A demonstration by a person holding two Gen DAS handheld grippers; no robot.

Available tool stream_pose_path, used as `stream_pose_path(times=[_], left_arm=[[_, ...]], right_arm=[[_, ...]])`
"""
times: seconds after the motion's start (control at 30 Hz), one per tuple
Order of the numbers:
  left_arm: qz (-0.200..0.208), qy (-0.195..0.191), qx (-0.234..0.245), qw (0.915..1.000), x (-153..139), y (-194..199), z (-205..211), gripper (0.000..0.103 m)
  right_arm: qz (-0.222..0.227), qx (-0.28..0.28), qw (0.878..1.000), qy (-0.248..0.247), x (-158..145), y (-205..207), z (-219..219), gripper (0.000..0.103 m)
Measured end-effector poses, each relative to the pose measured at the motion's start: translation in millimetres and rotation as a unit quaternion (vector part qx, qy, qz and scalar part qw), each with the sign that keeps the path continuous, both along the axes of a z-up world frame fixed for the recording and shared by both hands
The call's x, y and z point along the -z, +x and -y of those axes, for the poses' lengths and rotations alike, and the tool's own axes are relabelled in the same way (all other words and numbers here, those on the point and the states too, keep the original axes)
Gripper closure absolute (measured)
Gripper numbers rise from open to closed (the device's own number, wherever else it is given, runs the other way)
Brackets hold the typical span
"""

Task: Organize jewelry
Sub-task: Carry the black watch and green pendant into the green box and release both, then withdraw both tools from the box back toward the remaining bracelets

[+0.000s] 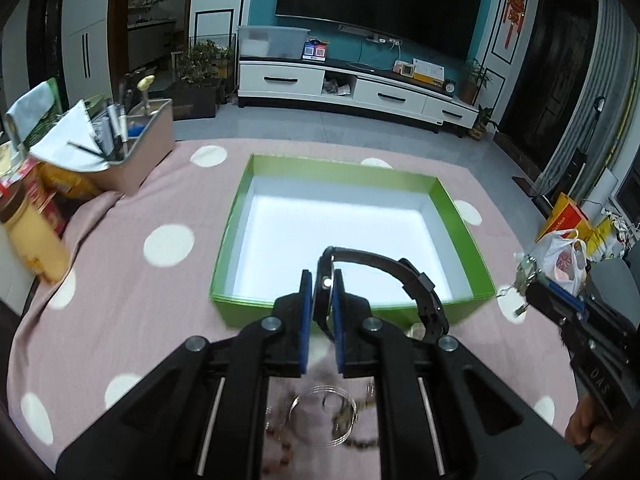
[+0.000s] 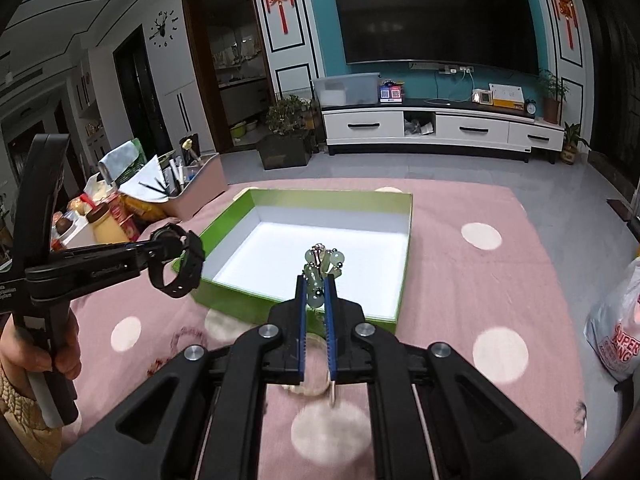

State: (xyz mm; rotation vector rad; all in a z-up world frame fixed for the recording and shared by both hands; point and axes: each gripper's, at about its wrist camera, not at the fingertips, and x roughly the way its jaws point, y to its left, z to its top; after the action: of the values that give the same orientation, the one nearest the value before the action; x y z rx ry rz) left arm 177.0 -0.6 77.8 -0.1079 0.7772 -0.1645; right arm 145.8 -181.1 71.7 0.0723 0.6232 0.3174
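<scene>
Pink polka-dot cloth [image 2: 500,264] covers the work surface, in a living room with a wall-mounted television [image 2: 436,16] and a white media cabinet [image 2: 440,130] behind. Left gripper [image 1: 322,280]: blue-padded fingers closed onto the case of a black wristwatch [image 1: 384,276], held edge-on between the pads, its strap arching up and over to the right. From the right wrist view the same gripper [image 2: 170,246] is seen from the side, carrying the watch [image 2: 176,264] in the air just off the near left corner of the green box [image 2: 224,224]; the person's left hand [image 2: 60,344] grips its handle. Right gripper [image 2: 316,284]: fingers drawn close together and clamped on a pale green bead bracelet [image 2: 322,264], which bunches up above the fingertips, over the near edge of the box. From the left wrist view this gripper [image 1: 528,284] sits at the right, beside the box's near right corner, with beads dangling from its tip. Green box [image 1: 348,172]: open, shallow, white-lined, resting on the cloth between and ahead of both grippers; its white floor shows no contents. Under the left gripper, on the cloth, lie silver bangles [image 1: 324,412] and further beaded pieces, blurred. At the left edge of the surface stand a pink caddy [image 1: 148,152] holding pens and papers, and a yellow bottle [image 1: 36,240]. A plastic bag [image 2: 616,332] lies at the right.
</scene>
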Motion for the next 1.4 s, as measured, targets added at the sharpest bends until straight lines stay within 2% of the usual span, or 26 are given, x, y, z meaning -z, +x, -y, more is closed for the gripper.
stream_pose_path(times=[0.2,0.47,0.57,0.6,0.67,0.7,0.77,0.83,0.9,1.0,1.17,1.23,1.4], left_arm=[[-0.027,0.007,-0.005,0.9996,19.4,55.6,5.4,0.094],[-0.075,0.020,-0.016,0.9968,60.0,94.8,6.8,0.094],[-0.083,0.020,-0.017,0.9962,66.5,103.2,7.1,0.093],[-0.082,0.019,-0.019,0.9963,67.1,104.7,6.5,0.091],[-0.082,0.011,-0.013,0.9965,66.4,101.4,8.3,0.072],[-0.078,0.013,-0.015,0.9968,65.1,100.2,8.4,0.056],[-0.067,0.015,-0.018,0.9975,60.4,94.3,8.0,0.053],[-0.067,0.005,-0.017,0.9976,57.1,88.1,4.9,0.040],[-0.062,0.007,-0.015,0.9979,52.3,78.5,3.2,0.033],[-0.056,0.008,-0.012,0.9983,45.7,64.2,2.8,0.020],[-0.064,-0.002,0.002,0.9980,39.3,28.8,0.5,0.009],[-0.069,-0.005,0.009,0.9975,38.9,14.7,1.5,0.006],[-0.080,-0.004,0.029,0.9963,40.4,-23.8,4.1,0.002]], right_arm=[[-0.028,0.000,1.000,-0.003,15.1,50.2,-9.7,0.095],[-0.080,0.004,0.997,0.005,50.0,92.8,-16.2,0.095],[-0.085,0.015,0.996,0.003,54.3,100.2,-15.5,0.087],[-0.084,0.018,0.996,0.002,54.6,101.0,-14.6,0.081],[-0.081,0.024,0.996,0.008,53.4,99.3,-10.9,0.067],[-0.078,0.030,0.996,0.012,52.0,96.5,-8.0,0.061],[-0.072,0.034,0.997,0.020,48.6,90.7,-2.8,0.061],[-0.068,0.039,0.997,0.028,44.4,80.4,2.8,0.061],[-0.066,0.043,0.996,0.036,41.5,70.3,8.0,0.059],[-0.062,0.050,0.996,0.047,37.7,49.7,14.1,0.052],[-0.066,0.064,0.995,0.050,38.0,13.2,23.6,0.038],[-0.068,0.071,0.994,0.051,37.4,-0.7,26.2,0.030],[-0.068,0.077,0.993,0.051,35.7,-36.7,30.7,0.024]])
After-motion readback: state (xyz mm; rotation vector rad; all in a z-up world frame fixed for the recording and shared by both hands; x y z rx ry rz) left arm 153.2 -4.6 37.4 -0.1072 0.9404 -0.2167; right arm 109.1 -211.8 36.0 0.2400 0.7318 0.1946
